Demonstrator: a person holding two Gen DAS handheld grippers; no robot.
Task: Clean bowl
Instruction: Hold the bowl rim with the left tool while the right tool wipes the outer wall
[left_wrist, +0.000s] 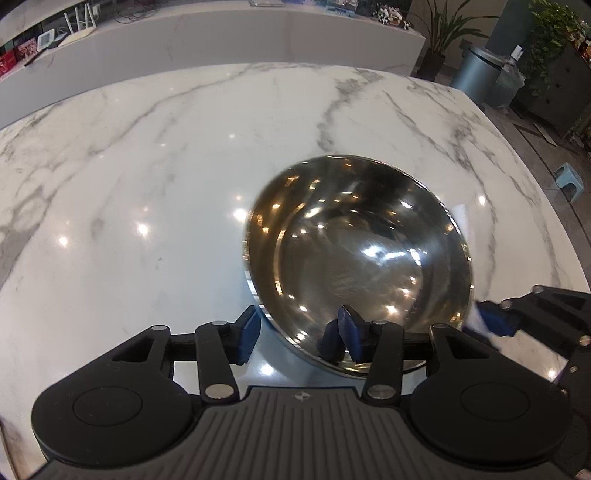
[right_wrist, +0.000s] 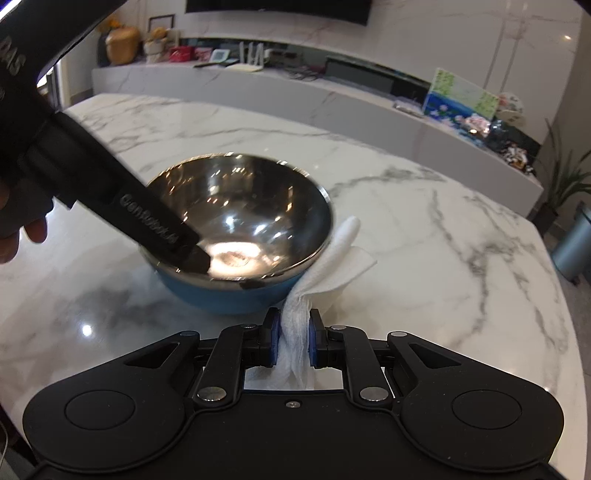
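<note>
Left wrist view: steel bowl (left_wrist: 358, 266) sits on the marble table (left_wrist: 147, 166) at center-right, and the left gripper (left_wrist: 299, 332) at lower center straddles the near rim, one blue pad outside, one inside, jaws apart and not pressing the wall; the right gripper (left_wrist: 495, 321) with white tissue shows at the right edge. Right wrist view: right gripper (right_wrist: 291, 339) at lower center is clenched on a paper towel (right_wrist: 325, 266) lying against the bowl's (right_wrist: 236, 229) blue outer side, bowl center-left, left gripper's black finger (right_wrist: 162, 229) reaching into it from the upper left.
</note>
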